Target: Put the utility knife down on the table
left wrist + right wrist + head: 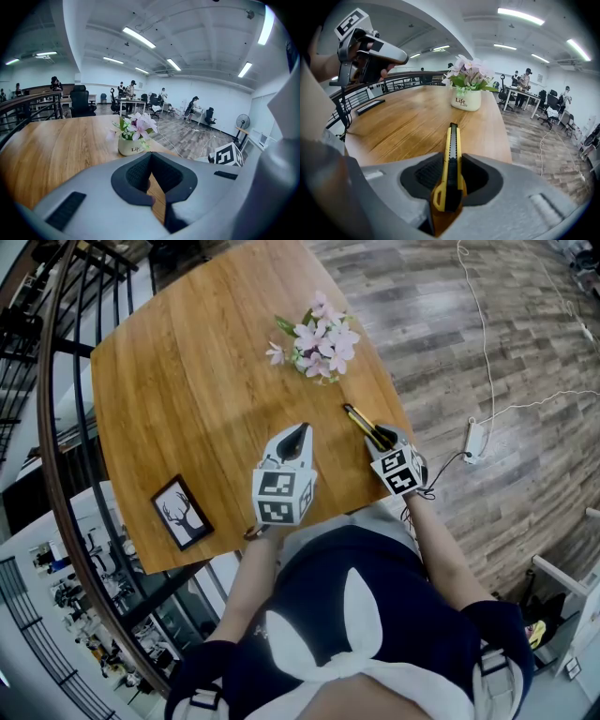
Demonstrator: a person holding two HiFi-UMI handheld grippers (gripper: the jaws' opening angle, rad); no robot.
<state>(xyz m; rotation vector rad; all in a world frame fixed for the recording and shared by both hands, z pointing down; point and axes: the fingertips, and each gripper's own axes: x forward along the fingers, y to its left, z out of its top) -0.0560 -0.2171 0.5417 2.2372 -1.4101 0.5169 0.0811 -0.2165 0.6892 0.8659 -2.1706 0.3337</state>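
Your right claw (pixel 451 161) clamped the slim yellow-and-black utility knife (pixel 452 138) by the brown wooden surface's (pixel 408 122) right edge, left claw (pixel 151 157) closed empty; setting down apparently remained.

Ceiling strip lights (pixel 138 37) above grey plank floor (pixel 525 352), black railing (pixel 45 446).

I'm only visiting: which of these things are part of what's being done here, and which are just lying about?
Part of the job:
- utility knife, clamped in the right gripper
- wooden table, where it is to go

Just lying about:
- pot of flowers
- framed deer picture
- left gripper, shut and empty
- white cable on the floor
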